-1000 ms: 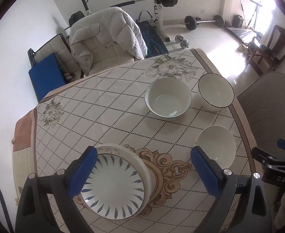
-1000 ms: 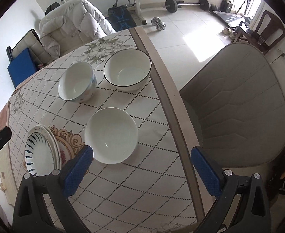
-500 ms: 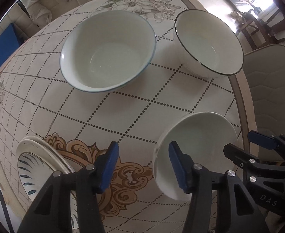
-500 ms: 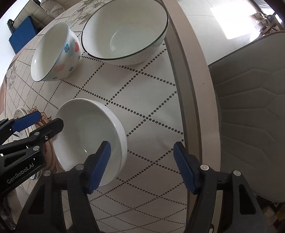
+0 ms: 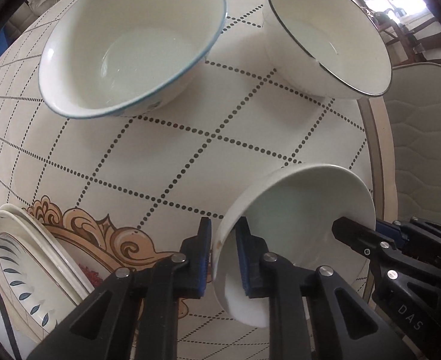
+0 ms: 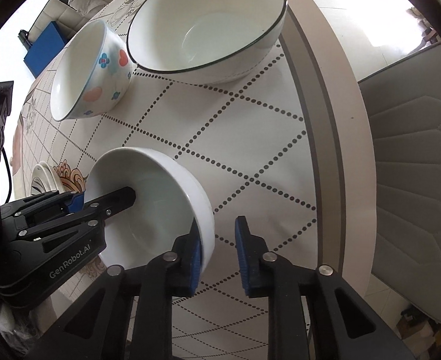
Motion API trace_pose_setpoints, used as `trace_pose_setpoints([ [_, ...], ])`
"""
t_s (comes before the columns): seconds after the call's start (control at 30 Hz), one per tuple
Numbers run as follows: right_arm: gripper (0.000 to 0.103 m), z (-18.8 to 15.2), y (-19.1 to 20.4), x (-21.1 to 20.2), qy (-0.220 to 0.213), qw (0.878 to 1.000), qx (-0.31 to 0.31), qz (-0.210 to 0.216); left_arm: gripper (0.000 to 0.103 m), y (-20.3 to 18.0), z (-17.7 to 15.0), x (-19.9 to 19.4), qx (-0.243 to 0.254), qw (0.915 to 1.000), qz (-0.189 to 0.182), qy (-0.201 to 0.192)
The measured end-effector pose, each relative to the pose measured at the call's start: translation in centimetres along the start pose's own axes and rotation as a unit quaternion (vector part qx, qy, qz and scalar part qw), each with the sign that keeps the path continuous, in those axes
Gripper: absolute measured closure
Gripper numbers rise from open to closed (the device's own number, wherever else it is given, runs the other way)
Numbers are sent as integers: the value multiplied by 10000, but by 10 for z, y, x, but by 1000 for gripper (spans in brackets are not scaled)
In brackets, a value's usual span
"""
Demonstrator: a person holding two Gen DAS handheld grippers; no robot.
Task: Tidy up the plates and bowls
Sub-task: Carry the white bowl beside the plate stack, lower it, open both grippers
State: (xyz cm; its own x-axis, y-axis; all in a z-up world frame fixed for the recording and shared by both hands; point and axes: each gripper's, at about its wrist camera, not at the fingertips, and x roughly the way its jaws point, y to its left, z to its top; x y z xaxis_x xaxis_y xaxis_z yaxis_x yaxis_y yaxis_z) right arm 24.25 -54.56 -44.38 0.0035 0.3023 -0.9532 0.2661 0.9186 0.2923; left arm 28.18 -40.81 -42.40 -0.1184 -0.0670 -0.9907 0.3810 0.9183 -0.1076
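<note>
The plain white bowl (image 5: 295,210) stands near the table (image 5: 220,156) edge, at about 5 o'clock in the left wrist view and at 7 o'clock in the right wrist view. Both grippers take it by the rim from opposite sides.

The left gripper (image 5: 223,252) has its jaws closing; one blue pad is inside the bowl and the other outside, so the wall stands between them and looks pinched. The right gripper (image 6: 217,249) also has its jaws closing. Its left finger (image 6: 195,252) lies against the inner side of the wall, while the outer finger (image 6: 244,252) is apart from the bowl, with a gap of tablecloth visible between.

At 11 o'clock in the left wrist view stands the blue-rimmed bowl (image 5: 130,45), painted with hearts and flowers outside, and at 1 o'clock the black-rimmed bowl (image 5: 331,36); the two are just beside each other. The stacked plates (image 5: 31,270) with a blue leaf pattern lie at 8 o'clock. A grey padded chair (image 6: 415,165) is beyond the table edge, at 3 o'clock in the right wrist view.
</note>
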Motion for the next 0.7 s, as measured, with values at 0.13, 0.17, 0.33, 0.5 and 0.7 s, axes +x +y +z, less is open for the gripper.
trace_pose_setpoints([
  [0.13, 95, 4, 11, -2, -53, 10000, -14, -61, 89, -2, -2, -1, 5, 10000, -12, 32],
  [0.17, 95, 6, 11, -3, -57, 10000, 11, -18, 89, -5, 3, -1, 9, 10000, -34, 25],
  [0.33, 94, 13, 19, -8, -40, 10000, -4, 55, 89, 1, 0, -11, -55, 10000, -52, -36],
  [0.5, 94, 15, 32, -15, 19, 9998, -81, 202, 89, 22, -7, -26, -189, 9998, -20, -66],
  [0.7, 94, 12, 65, -12, 112, 9990, -324, 271, 89, 52, -20, -33, -380, 9992, 77, -42],
])
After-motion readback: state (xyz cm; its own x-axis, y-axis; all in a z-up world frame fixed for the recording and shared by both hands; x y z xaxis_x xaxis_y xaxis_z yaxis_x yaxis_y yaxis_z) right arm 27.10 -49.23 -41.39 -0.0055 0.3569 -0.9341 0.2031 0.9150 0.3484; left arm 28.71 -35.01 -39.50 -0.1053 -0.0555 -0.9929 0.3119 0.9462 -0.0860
